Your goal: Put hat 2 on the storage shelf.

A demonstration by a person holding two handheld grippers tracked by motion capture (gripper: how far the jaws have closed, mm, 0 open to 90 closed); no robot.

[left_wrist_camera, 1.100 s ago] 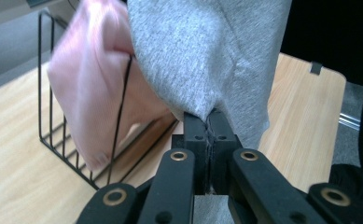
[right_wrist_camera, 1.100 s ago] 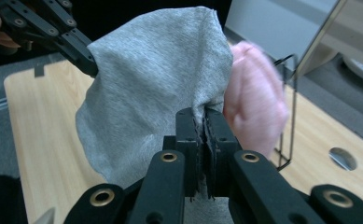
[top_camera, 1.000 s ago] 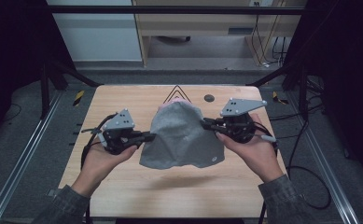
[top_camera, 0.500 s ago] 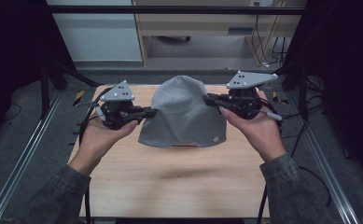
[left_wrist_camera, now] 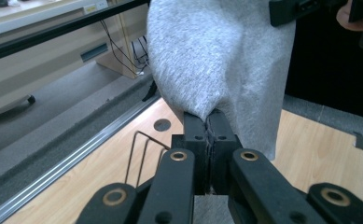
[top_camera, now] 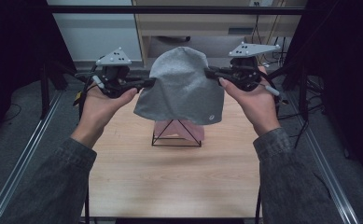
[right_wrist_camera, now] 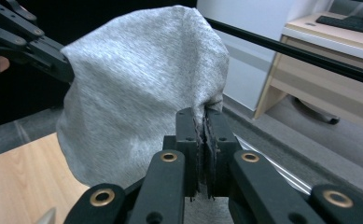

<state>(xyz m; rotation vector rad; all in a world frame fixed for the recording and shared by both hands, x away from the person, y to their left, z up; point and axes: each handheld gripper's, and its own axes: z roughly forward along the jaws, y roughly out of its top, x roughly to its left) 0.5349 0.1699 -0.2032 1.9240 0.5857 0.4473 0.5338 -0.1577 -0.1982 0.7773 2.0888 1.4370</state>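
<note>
Slippage is the main risk: the grey beanie [top_camera: 181, 86] is hung mid-frame above the wire stand [top_camera: 176, 134], pinched at thin edges by the clenched left gripper [top_camera: 149, 83] and right gripper [top_camera: 210, 72]; uneven pulling could free one side

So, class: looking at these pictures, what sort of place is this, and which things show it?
Probably a lab or office set up for recording: a wooden table inside a black frame, cables by a desk, and the hand-held left gripper and right gripper.
</note>
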